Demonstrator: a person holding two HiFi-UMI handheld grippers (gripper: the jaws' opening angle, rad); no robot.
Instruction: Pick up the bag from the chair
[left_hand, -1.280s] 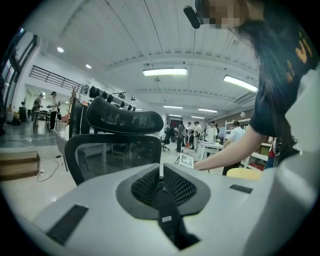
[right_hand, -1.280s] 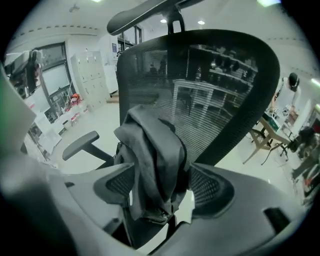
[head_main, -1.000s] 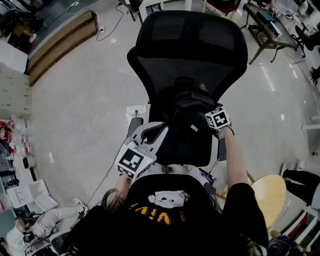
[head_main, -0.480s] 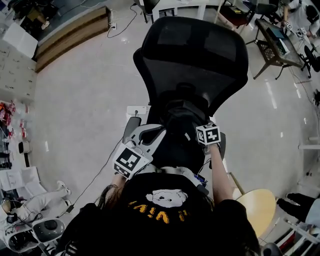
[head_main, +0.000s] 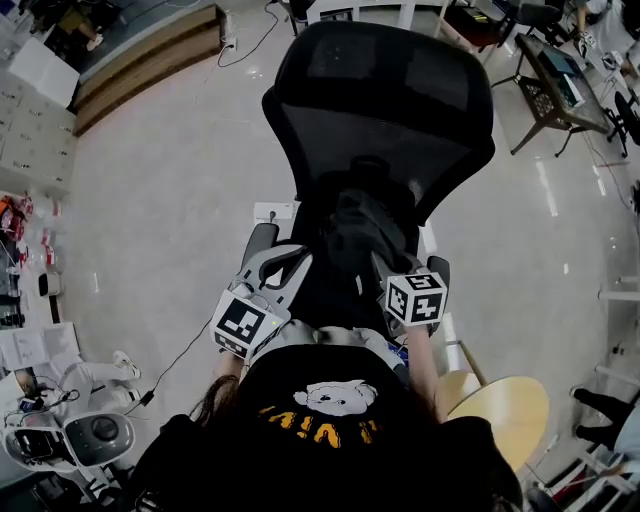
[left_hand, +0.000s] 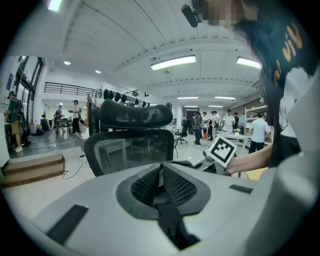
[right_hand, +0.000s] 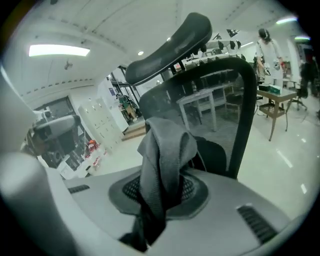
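A dark bag (head_main: 358, 228) hangs over the seat of the black mesh-backed office chair (head_main: 385, 110). My right gripper (head_main: 388, 268) is shut on the bag's grey fabric strap (right_hand: 162, 165), which rises in a fold from between its jaws. Beyond the strap stand the chair back (right_hand: 220, 105) and headrest. My left gripper (head_main: 296, 260) is at the seat's left edge, shut with nothing between its pads (left_hand: 161, 181). It faces the chair (left_hand: 131, 145) and the right gripper's marker cube (left_hand: 221, 150). The rest of the bag is hidden in the right gripper view.
A round yellow stool (head_main: 505, 400) stands at the lower right, close to my right elbow. A white floor socket (head_main: 272, 212) with a cable lies left of the chair. A wooden step (head_main: 140, 60) and desks (head_main: 560, 80) line the far side. Several people stand in the distance (left_hand: 227, 122).
My right gripper has drawn back toward my body with the bag strap in it, and the bag has shifted forward with it. The left gripper has barely moved.
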